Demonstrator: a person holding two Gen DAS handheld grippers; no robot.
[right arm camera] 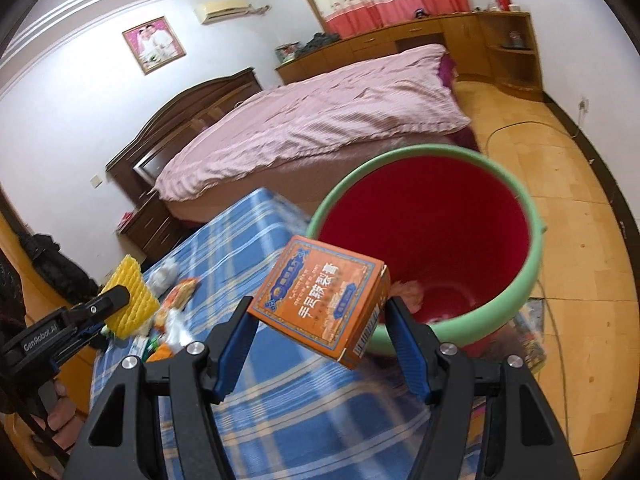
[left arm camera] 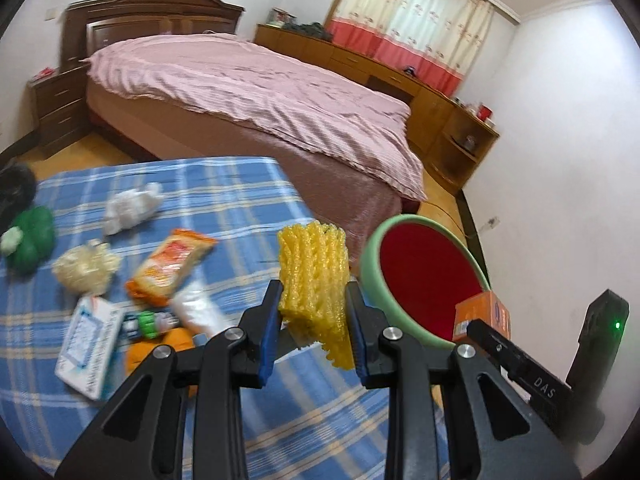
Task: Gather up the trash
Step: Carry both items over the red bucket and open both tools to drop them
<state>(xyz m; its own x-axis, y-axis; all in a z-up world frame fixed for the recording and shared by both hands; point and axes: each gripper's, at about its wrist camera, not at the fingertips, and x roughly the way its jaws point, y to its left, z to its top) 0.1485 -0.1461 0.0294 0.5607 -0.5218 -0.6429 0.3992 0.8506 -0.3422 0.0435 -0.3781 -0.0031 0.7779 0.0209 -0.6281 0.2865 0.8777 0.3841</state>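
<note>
My left gripper (left arm camera: 314,300) is shut on a yellow foam net (left arm camera: 314,276) and holds it above the blue checked table (left arm camera: 224,208), left of the bin. My right gripper (right arm camera: 320,312) is shut on an orange carton (right arm camera: 320,300) and holds it at the near rim of the green bin with a red inside (right arm camera: 432,240). The bin also shows in the left wrist view (left arm camera: 424,276), with the orange carton (left arm camera: 484,314) at its right rim. The foam net (right arm camera: 128,300) and left gripper show at the left of the right wrist view.
Trash lies on the table: a white tissue wad (left arm camera: 132,204), an orange snack wrapper (left arm camera: 172,264), a cream foam net (left arm camera: 86,268), a blue-white box (left arm camera: 90,348), a green object (left arm camera: 32,240). A pink bed (left arm camera: 248,96) stands behind. Wood floor (right arm camera: 560,184) lies right of the bin.
</note>
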